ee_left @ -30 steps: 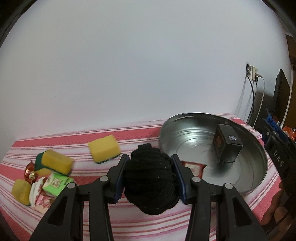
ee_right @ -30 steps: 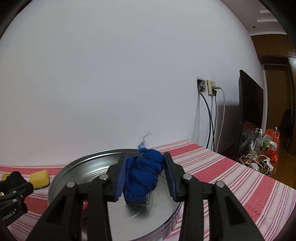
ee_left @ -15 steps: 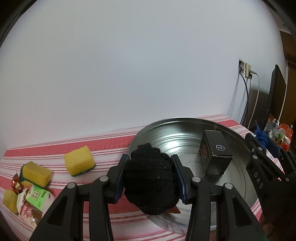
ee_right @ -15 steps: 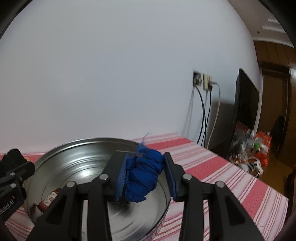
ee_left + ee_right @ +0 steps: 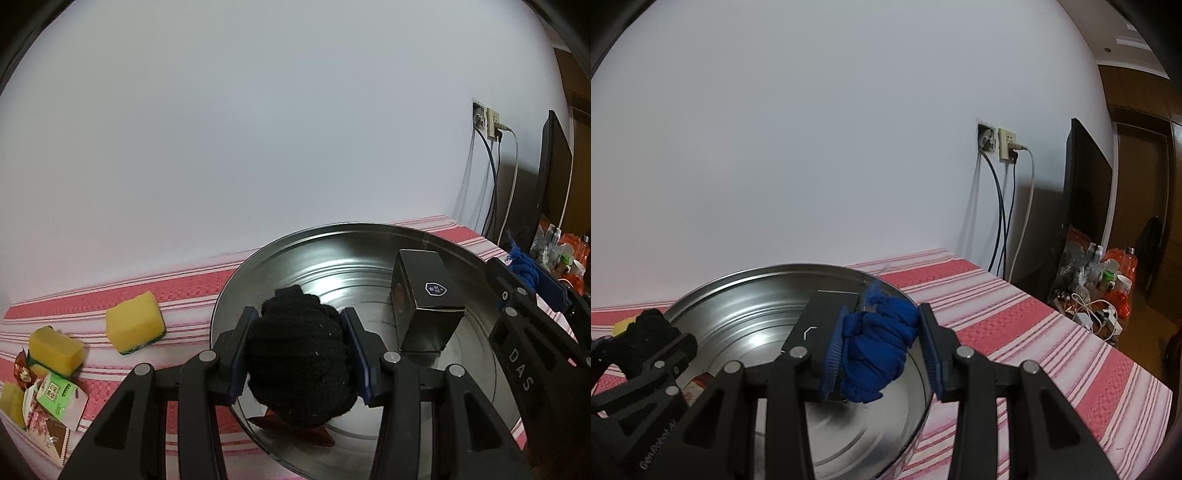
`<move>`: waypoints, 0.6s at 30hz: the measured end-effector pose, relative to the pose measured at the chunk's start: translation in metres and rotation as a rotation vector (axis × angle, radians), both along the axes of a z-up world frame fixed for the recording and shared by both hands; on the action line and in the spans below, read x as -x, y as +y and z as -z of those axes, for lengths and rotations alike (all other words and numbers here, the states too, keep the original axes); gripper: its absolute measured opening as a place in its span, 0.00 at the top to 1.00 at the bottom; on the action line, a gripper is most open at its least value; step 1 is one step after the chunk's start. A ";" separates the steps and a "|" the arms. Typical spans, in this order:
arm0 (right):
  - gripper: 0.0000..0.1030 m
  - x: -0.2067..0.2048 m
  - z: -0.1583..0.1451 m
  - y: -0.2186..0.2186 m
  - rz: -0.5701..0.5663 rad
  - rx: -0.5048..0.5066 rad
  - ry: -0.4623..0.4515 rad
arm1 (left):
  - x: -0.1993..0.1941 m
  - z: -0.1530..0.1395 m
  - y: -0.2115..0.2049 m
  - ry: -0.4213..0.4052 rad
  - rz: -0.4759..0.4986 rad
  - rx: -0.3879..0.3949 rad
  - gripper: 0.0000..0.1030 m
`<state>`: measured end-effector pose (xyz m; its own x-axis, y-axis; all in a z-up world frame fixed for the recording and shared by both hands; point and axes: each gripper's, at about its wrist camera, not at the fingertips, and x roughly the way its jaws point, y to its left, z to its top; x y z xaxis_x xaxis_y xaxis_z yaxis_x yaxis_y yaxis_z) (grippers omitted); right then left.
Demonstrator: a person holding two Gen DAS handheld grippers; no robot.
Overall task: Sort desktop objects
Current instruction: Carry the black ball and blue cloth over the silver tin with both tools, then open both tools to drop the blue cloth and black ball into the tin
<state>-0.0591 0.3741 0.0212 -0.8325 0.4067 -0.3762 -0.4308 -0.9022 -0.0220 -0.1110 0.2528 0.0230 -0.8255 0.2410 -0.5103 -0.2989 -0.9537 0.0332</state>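
Black knit bundle (image 5: 299, 354) squeezed tight in the left gripper (image 5: 301, 352) over the metal basin's (image 5: 369, 230) near-left rim; right gripper (image 5: 881, 350) clamps a blue cloth wad (image 5: 877, 350) above the basin's right side, beside the dark box (image 5: 424, 299).

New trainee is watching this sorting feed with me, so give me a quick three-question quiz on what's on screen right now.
1. True or false: the left hand-held gripper is empty.
2. Which item already sits inside the metal basin? A) a yellow sponge B) a dark box C) a green carton
3. Fill in: the right hand-held gripper is clamped on a knitted bundle of ____ colour.

Key:
1. False: it grips a black knitted bundle above the basin.
2. B: the dark box stands in the basin; the yellow sponge and green carton lie on the striped cloth.
3. Blue.
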 end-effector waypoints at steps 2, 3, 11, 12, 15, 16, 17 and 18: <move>0.62 0.001 0.000 0.001 0.002 0.004 -0.002 | 0.001 0.001 -0.001 -0.004 -0.005 -0.003 0.53; 0.62 0.001 0.000 0.001 0.002 0.007 -0.002 | 0.001 0.001 -0.001 -0.004 -0.006 -0.002 0.53; 0.58 0.002 0.000 0.000 0.002 0.001 0.001 | 0.002 0.005 -0.001 -0.002 -0.012 0.003 0.53; 0.47 0.001 0.000 -0.001 0.002 -0.002 0.008 | 0.002 0.005 -0.002 0.001 -0.017 0.003 0.52; 0.27 -0.002 -0.002 -0.005 0.000 -0.019 0.036 | 0.000 0.005 -0.004 0.017 -0.031 -0.002 0.23; 0.27 -0.003 -0.002 -0.006 -0.004 -0.025 0.043 | -0.003 0.005 -0.004 0.043 -0.054 0.008 0.15; 0.24 -0.003 -0.003 -0.006 -0.010 -0.027 0.050 | -0.006 0.004 -0.004 0.068 -0.071 0.017 0.12; 0.21 -0.004 -0.003 -0.007 -0.012 -0.028 0.055 | -0.008 0.004 -0.005 0.083 -0.080 0.024 0.11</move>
<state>-0.0552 0.3676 0.0243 -0.8568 0.4059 -0.3181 -0.4210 -0.9068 -0.0233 -0.1027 0.2483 0.0193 -0.8811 0.1611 -0.4446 -0.2171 -0.9731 0.0777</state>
